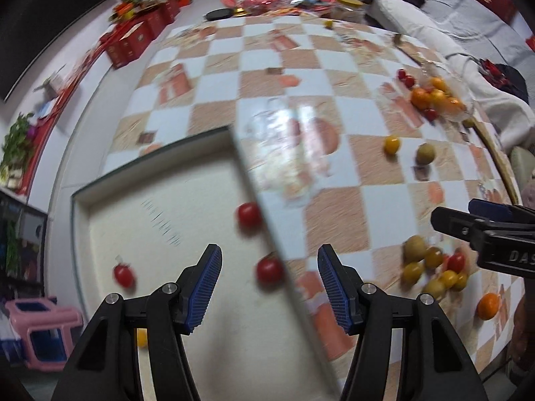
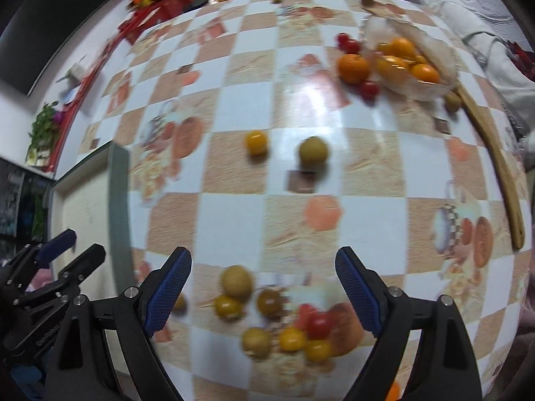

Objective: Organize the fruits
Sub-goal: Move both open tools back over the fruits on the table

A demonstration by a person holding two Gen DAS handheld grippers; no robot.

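My left gripper (image 1: 269, 284) is open and empty above a white tray (image 1: 160, 180) that holds three red cherry tomatoes (image 1: 249, 214). My right gripper (image 2: 264, 292) is open and empty above a heap of yellow, green and red small fruits (image 2: 284, 320) on the checkered table. That heap also shows in the left wrist view (image 1: 431, 269). A clear bowl (image 2: 431, 91) at the far right holds oranges and yellow fruits, with an orange (image 2: 353, 67) and red tomatoes beside it. A yellow fruit (image 2: 256, 142) and a green fruit (image 2: 313, 151) lie loose mid-table.
A wooden spoon (image 2: 498, 170) lies along the table's right edge. A clear glass container (image 1: 291, 153) stands just beyond the tray. Red boxes (image 1: 133, 40) and clutter sit at the far end. A lone orange (image 1: 489, 305) lies near the front right edge.
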